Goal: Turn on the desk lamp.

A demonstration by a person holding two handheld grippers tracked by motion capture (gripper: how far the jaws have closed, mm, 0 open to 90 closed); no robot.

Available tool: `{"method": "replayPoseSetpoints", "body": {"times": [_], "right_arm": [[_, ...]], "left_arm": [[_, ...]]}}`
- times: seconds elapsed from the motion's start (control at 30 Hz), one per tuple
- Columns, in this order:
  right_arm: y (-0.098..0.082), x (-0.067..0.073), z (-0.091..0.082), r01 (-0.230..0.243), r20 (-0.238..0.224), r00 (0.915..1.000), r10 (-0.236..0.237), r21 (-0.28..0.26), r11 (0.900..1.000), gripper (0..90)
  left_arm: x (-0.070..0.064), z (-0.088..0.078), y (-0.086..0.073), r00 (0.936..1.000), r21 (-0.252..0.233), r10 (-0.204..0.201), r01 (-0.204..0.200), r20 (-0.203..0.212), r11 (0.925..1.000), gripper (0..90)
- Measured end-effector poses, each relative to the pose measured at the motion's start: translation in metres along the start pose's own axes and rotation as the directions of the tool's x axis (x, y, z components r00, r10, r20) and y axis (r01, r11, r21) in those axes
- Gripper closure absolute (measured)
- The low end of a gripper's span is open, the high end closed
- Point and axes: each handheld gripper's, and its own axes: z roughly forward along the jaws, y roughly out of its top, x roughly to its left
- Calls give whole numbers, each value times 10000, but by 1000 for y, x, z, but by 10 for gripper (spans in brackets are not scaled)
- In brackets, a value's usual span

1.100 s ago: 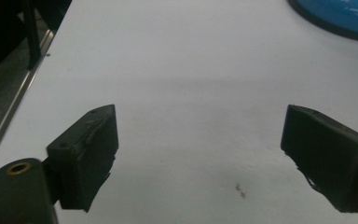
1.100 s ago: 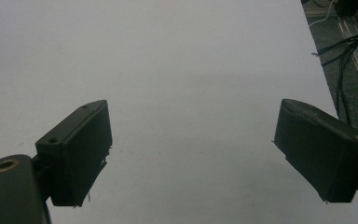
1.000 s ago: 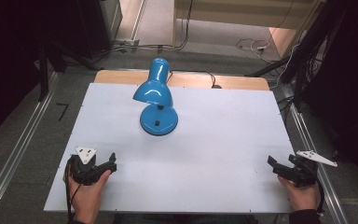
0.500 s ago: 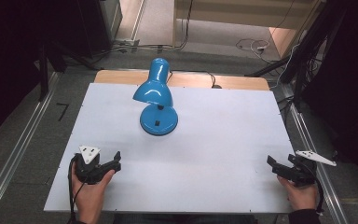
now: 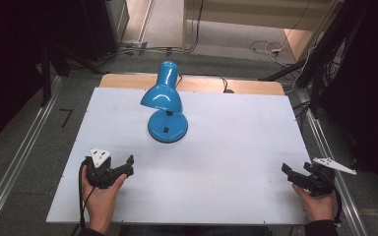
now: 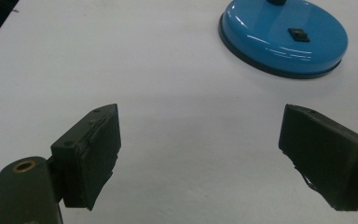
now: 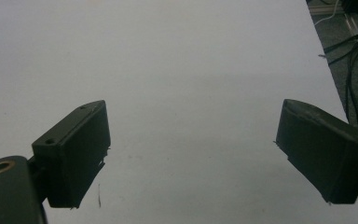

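Note:
A blue desk lamp [image 5: 165, 101] stands on the white table [image 5: 236, 132], its round base [image 6: 284, 39] near the middle and its shade tilted toward the far side. My left gripper [image 5: 123, 167] rests near the front left of the table, below and left of the lamp base, with its jaws wide apart and nothing between them [image 6: 200, 154]. My right gripper [image 5: 290, 174] sits at the front right corner, open too, with bare table between its jaws [image 7: 193, 149].
A wooden strip [image 5: 202, 83] runs along the table's far edge, with a black cable behind the lamp. Metal rails [image 5: 15, 172] flank both sides. Cables lie on the floor [image 7: 349, 51] past the right edge.
My left gripper has shifted a little to the right and forward, toward the lamp base. The right gripper has barely moved, and the lamp stays put.

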Motion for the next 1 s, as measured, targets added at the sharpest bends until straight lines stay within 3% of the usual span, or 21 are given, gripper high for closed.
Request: {"method": "replayPoseSetpoints", "body": {"times": [0.17,0.53,0.77,0.87,1.0], "right_arm": [[2,0,-2,-174,-154,9997,174,-37,9998,71],[2,1,-3,-50,-24,10000,50,-213,9998,71],[1,2,-1,126,88,9999,-124,-175,9998,71],[0,2,0,437,268,9987,-432,-165,9989,71],[0,2,0,395,306,9988,-391,-134,9991,71]], "left_arm": [[-4,3,2,9999,-22,117,-117,115,9999,134],[-10,11,7,9995,-42,137,-136,293,9999,131],[-14,17,10,9989,-19,157,-157,440,9999,131],[-15,18,11,9985,10,158,-159,515,9999,131],[-18,21,12,9983,58,143,-147,571,9999,128]]}}
